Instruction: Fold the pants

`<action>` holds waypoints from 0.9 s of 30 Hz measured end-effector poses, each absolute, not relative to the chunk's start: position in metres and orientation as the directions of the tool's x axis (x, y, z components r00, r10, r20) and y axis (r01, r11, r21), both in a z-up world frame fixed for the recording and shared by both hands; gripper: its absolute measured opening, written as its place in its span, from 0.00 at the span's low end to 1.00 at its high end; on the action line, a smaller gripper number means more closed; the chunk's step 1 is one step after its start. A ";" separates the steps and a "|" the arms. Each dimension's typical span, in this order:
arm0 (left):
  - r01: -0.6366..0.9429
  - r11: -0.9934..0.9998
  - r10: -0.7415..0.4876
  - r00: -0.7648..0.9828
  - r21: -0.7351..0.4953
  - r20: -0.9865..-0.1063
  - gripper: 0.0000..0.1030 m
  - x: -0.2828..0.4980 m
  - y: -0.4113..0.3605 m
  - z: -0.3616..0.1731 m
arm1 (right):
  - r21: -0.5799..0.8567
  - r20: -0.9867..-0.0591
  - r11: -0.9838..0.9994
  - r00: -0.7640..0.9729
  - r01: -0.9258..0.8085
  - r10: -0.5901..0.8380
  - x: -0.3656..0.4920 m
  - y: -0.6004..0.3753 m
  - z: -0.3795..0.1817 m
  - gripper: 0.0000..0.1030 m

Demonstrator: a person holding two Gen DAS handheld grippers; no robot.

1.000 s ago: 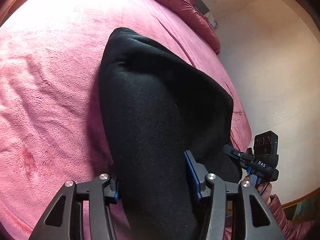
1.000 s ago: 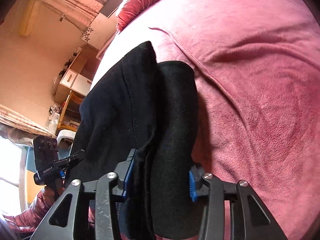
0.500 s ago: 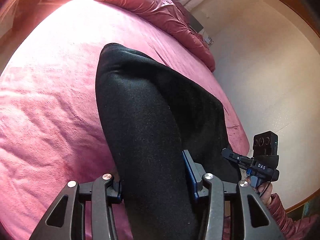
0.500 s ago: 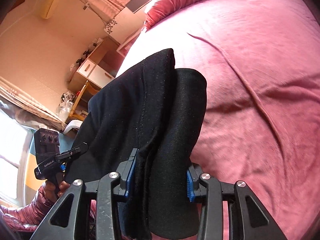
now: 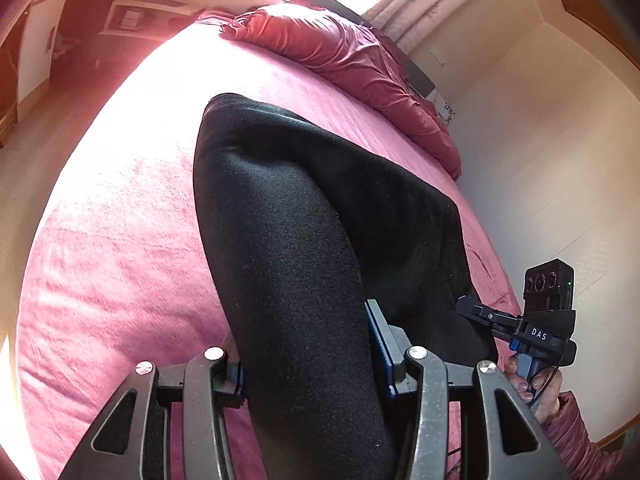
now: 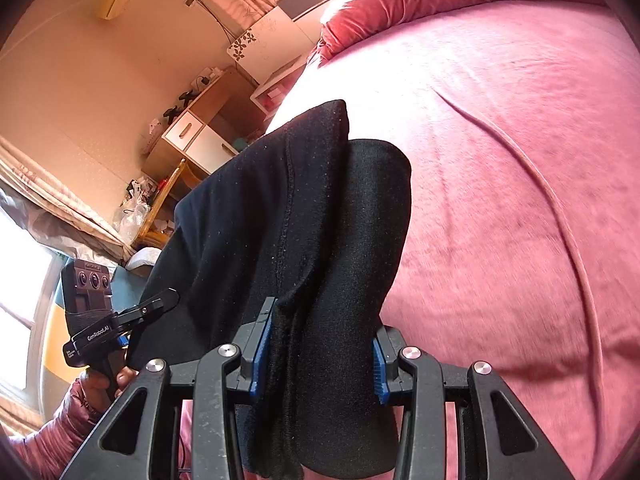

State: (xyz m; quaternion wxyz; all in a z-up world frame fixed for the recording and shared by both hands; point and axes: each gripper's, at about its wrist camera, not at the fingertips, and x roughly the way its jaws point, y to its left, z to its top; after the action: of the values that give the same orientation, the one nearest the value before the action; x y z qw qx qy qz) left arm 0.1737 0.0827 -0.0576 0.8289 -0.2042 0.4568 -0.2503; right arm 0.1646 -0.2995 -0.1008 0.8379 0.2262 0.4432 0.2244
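Because I want the fold to land evenly, I am keeping both the left tongs and right tongs clamping the black pants, which are draping above the bed.

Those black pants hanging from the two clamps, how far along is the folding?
Partly done, it seems: the black pants already hang doubled in thick layers. In hand: the left gripper and right gripper each clamp a bunch of the cloth and hold it above the pink bed. Left, probably: laying them down and making the final fold. None lies flat yet.
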 end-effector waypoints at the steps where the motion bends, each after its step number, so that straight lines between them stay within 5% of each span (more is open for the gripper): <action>1: 0.224 0.796 -0.595 0.460 -0.562 -0.659 0.47 0.181 0.086 -0.057 | 0.578 -0.643 0.797 0.504 -0.175 0.577 0.172 -0.297 -0.101 0.39; 14: 0.176 0.857 -0.510 0.419 -0.484 -0.751 0.49 0.247 0.081 -0.098 | 0.554 -0.704 0.825 0.465 -0.113 0.536 0.237 -0.280 -0.137 0.39; 21: 0.165 0.885 -0.462 0.432 -0.436 -0.774 0.67 0.239 0.087 -0.128 | 0.585 -0.706 0.809 0.451 -0.065 0.547 0.237 -0.287 -0.165 0.45; 27: 0.107 0.906 -0.412 0.441 -0.408 -0.798 0.67 0.234 0.086 -0.113 | 0.514 -0.745 0.855 0.458 -0.067 0.485 0.242 -0.272 -0.147 0.55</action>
State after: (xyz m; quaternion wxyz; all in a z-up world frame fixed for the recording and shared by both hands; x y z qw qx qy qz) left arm 0.2336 0.0865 -0.1130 0.8353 -0.1504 0.5055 -0.1553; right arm 0.2419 -0.2722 -0.1470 0.8272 0.2114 0.4933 0.1668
